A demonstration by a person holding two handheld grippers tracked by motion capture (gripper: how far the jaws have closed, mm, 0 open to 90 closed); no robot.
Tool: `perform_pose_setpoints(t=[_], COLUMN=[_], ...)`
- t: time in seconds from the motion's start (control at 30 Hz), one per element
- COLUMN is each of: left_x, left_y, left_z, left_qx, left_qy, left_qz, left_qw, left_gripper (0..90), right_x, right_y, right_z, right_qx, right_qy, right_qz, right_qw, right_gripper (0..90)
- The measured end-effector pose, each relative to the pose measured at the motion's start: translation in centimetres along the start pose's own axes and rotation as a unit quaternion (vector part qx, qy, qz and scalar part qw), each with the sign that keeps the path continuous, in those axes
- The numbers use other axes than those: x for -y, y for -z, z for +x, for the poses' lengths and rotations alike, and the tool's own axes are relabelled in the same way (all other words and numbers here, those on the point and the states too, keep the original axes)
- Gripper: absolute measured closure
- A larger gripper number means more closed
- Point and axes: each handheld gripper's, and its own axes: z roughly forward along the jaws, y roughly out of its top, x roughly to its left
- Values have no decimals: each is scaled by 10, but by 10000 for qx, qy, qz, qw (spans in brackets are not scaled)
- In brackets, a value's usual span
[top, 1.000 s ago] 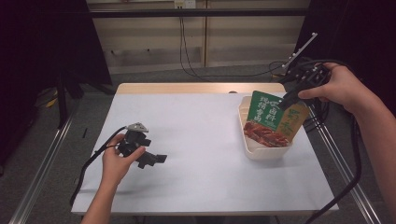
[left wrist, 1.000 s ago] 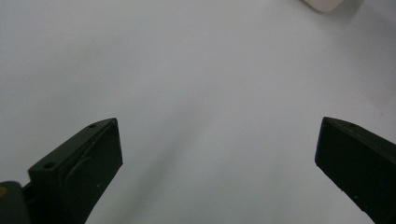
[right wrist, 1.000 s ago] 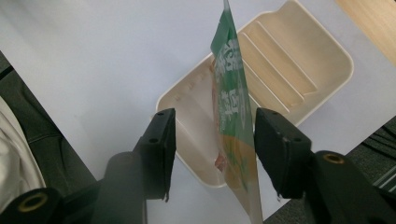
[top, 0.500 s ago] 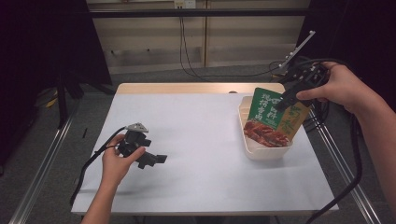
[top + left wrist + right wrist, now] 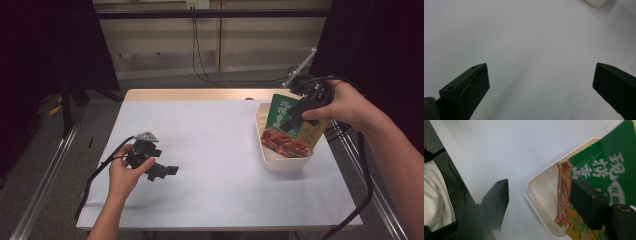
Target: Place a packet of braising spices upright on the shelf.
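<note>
A green and yellow snack packet (image 5: pixel 281 114) with a picture of red-brown food stands leaning in a white plastic tray (image 5: pixel 280 163) at the table's right side. My right gripper (image 5: pixel 295 118) hovers over the packet's upper right part, held from the right by a hand. In the right gripper view its jaws stand wide apart, so the right gripper (image 5: pixel 541 197) is open; the packet (image 5: pixel 609 162) lies behind the right-hand jaw and the tray rim (image 5: pixel 534 195) shows between the jaws. My left gripper (image 5: pixel 172 171) rests low at the table's left, open, and nothing is between the left gripper (image 5: pixel 541 82) jaws.
The white table (image 5: pixel 215 135) stretches bare between the two grippers. A corner of the tray (image 5: pixel 596 2) shows far off in the left gripper view. Cables trail from both grippers off the table's sides. Metal rails run along the floor on either side.
My right gripper has edged slightly down and left toward the packet. The left gripper and the tray have stayed where they were.
</note>
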Motion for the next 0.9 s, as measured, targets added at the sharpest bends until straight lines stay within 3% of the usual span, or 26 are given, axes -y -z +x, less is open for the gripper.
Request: perform_pose_setpoints(t=[0.43, 0.6, 0.9], left_x=[0, 1, 1], left_y=[-3, -3, -3], left_z=[-1, -2, -2], left_qx=[30, 40, 18], left_qy=[15, -8, -40], left_qz=[-9, -30, -29], left_qw=[10000, 10000, 10000], left_gripper=[6, 9, 9], right_x=[-7, -8, -12], right_y=[-31, -46, -73], right_z=[16, 23, 36], right_qx=[-154, -179, -302], right_qy=[249, 205, 427], right_qz=[-117, -58, -85], right_qw=[9995, 9996, 9986], right_gripper=[247, 210, 175])
